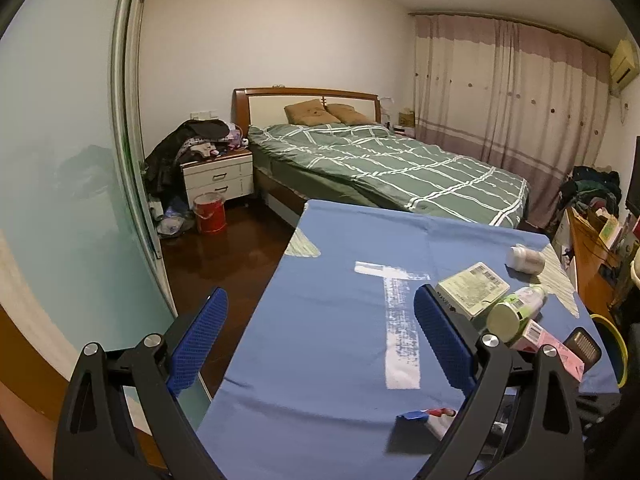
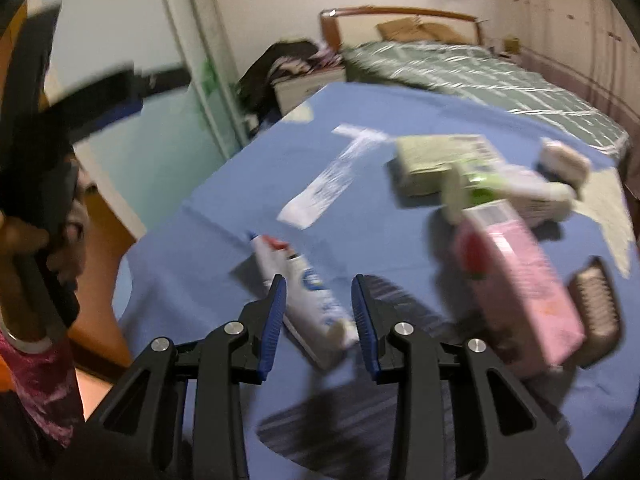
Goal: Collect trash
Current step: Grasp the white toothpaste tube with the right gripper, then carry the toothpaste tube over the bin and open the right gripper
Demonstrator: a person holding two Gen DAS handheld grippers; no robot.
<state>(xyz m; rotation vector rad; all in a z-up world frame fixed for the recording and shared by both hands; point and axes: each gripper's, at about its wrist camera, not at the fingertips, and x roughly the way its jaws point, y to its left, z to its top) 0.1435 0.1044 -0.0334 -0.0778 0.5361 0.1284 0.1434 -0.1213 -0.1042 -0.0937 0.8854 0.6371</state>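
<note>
Over the blue-clothed surface (image 1: 320, 320), left tool (image 1: 320, 334) hovering with jaws wide apart, gripping nothing. Right tool (image 2: 319, 322) hanging partly apart above the toothpaste tube (image 2: 298, 280) (blurred), pads not pressing. Lying clustered toward the right: pink carton (image 2: 520, 280), green-labelled bottle (image 1: 516, 310), flat box (image 1: 472, 286), small jar (image 1: 524, 258).
</note>
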